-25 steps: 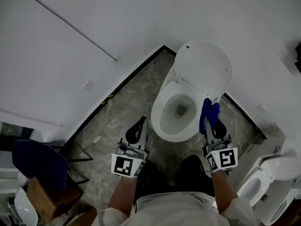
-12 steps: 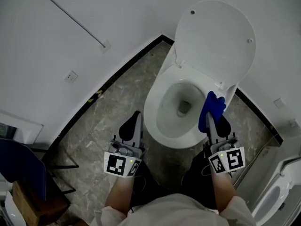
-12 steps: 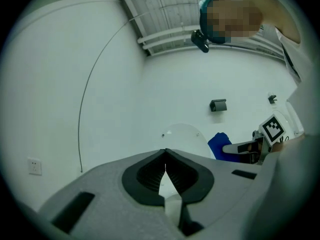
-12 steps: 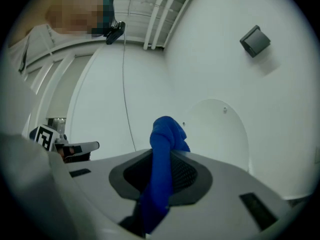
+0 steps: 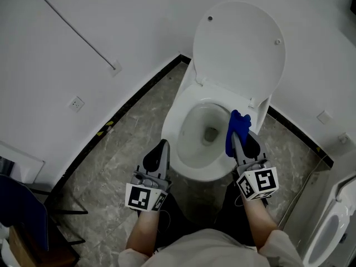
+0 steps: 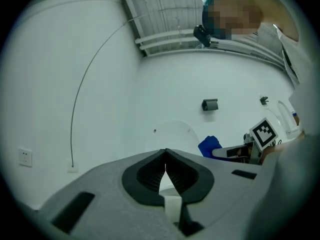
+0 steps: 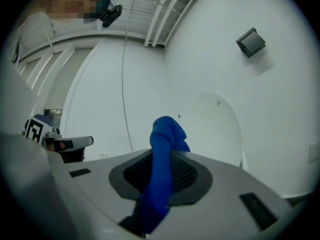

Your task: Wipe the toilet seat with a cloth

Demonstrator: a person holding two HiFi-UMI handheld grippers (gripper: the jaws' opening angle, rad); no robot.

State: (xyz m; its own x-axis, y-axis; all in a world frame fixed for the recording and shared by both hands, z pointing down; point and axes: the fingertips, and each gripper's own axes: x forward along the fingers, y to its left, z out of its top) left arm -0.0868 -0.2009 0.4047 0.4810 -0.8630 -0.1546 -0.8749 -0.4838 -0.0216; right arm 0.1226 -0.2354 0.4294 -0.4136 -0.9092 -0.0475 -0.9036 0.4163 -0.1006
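A white toilet stands in the corner with its lid [image 5: 239, 49] raised and its seat [image 5: 177, 129] down around the bowl. My right gripper [image 5: 236, 132] is shut on a bunched blue cloth [image 5: 237, 129], held over the seat's right side; whether the cloth touches the seat is unclear. In the right gripper view the blue cloth [image 7: 162, 154] sticks up between the jaws, with the lid [image 7: 215, 129] behind. My left gripper [image 5: 158, 152] hangs shut and empty at the bowl's near left. The left gripper view shows its jaws meeting, the lid [image 6: 170, 134] and the blue cloth [image 6: 210, 146] beyond.
White walls close in behind the toilet, with a black skirting strip [image 5: 117, 115] along a grey marbled floor [image 5: 111, 166]. A wall socket [image 5: 75, 103] sits at the left. A second toilet [image 5: 331, 235] is at the lower right edge. A dark chair [image 5: 22, 216] stands at the lower left.
The view has closed in on the toilet, which now looks larger. My right gripper and the cloth have come over the seat's right side. The left gripper has kept its place beside the bowl.
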